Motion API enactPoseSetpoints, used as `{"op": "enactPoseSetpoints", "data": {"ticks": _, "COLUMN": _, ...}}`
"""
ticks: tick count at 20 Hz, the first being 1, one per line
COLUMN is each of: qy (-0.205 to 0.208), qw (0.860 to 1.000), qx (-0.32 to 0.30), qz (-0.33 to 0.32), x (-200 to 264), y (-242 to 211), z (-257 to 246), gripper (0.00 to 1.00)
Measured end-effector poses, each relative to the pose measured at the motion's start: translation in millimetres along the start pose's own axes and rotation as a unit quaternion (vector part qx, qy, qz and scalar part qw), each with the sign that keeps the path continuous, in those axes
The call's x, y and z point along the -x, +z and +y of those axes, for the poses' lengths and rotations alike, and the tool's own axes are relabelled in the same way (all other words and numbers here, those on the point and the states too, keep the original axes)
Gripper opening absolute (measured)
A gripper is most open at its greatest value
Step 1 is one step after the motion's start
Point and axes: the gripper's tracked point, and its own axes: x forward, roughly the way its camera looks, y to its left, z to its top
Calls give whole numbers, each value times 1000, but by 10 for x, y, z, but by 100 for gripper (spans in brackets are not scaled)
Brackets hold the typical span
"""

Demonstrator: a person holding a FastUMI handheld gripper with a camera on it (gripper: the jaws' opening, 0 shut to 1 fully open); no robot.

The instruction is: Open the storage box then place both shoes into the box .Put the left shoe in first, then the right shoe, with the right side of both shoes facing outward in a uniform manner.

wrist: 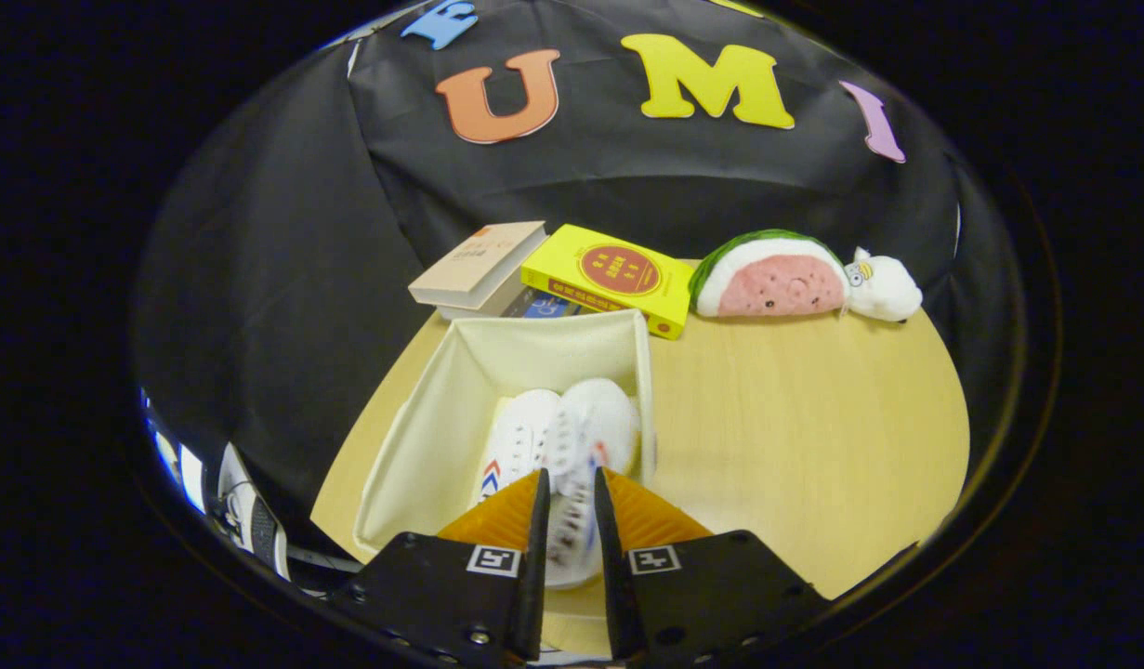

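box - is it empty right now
No, the box already holds one white shoe, and the tool is shut on a second shoe over it.

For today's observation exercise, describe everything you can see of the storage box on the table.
The storage box is an open, cream-coloured, soft-looking fabric bin with upright walls, standing on the light wooden table, just ahead of the gripper. Books lie right behind its far wall. Inside lies one white shoe; a second white shoe is gripped between the fingers, its toe end reaching into the box beside the first.
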Motion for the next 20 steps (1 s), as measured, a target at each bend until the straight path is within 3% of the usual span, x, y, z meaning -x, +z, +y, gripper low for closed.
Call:
{"op": "enactPoseSetpoints", "data": {"ticks": 1, "qy": 0, "qw": 1000, "qx": 4, "qz": -15, "x": 41, "y": 37, "z": -7, "gripper": 30}}
{"op": "enactPoseSetpoints", "data": {"ticks": 3, "qy": 8, "qw": 999, "qx": 25, "qz": -45, "x": 135, "y": 80, "z": 20, "gripper": 44}}
{"op": "enactPoseSetpoints", "data": {"ticks": 5, "qy": -14, "qw": 997, "qx": 44, "qz": -69, "x": 227, "y": 77, "z": -99, "gripper": 74}}
{"op": "enactPoseSetpoints", "data": {"ticks": 6, "qy": -29, "qw": 995, "qx": 48, "qz": -86, "x": 288, "y": 96, "z": -163, "gripper": 79}}
{"op": "enactPoseSetpoints", "data": {"ticks": 9, "qy": -47, "qw": 987, "qx": 59, "qz": -139, "x": 489, "y": 146, "z": -254, "gripper": 80}}
{"op": "enactPoseSetpoints", "data": {"ticks": 12, "qy": -84, "qw": 976, "qx": 65, "qz": -189, "x": 709, "y": 162, "z": -515, "gripper": 98}}
{"op": "enactPoseSetpoints", "data": {"ticks": 20, "qy": -99, "qw": 961, "qx": 25, "qz": -257, "x": 1235, "y": -52, "z": -1021, "gripper": 98}}
